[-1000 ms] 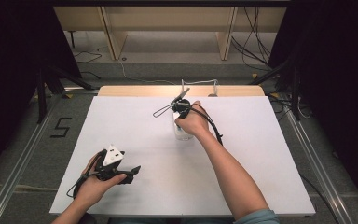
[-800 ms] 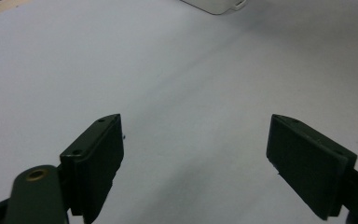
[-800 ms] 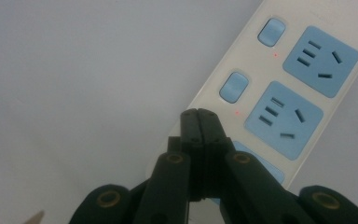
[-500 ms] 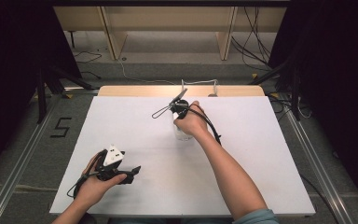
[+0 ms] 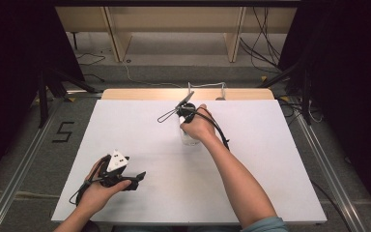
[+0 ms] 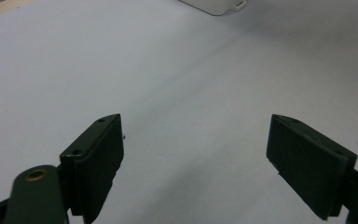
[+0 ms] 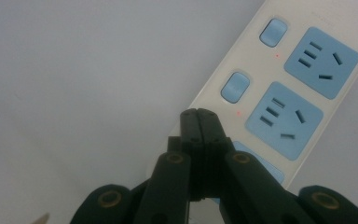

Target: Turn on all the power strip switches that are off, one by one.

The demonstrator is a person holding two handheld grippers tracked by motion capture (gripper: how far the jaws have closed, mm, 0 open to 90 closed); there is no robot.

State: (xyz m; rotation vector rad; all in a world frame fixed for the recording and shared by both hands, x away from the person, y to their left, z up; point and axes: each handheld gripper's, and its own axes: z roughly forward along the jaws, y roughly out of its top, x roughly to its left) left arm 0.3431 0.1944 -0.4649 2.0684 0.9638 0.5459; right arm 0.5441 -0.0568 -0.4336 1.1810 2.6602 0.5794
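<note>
Left claw [image 6: 196,163] gaping, right claw [image 7: 199,122] pinched together over a power strip [image 7: 303,93].
Left claw rests empty near the counter's [image 5: 270,145] front-left; right claw's tip hovers beside the strip's blue switches mid-counter, holding nothing.

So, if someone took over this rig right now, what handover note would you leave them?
Right tool: shut, nothing between the jaws, tips held over the near end of the white power strip, just below its second blue switch. Whether the tips touch the strip cannot be told.
Left tool: open, holding nothing, low over the bare white table near the front left.
Power strip: lies flat mid-table, toward the far side, under the right hand. Small red dots show beside both visible switches.
Done: right tool closed and brought to the switches.
Left: probably pressing a switch; judge that yourself.
</note>
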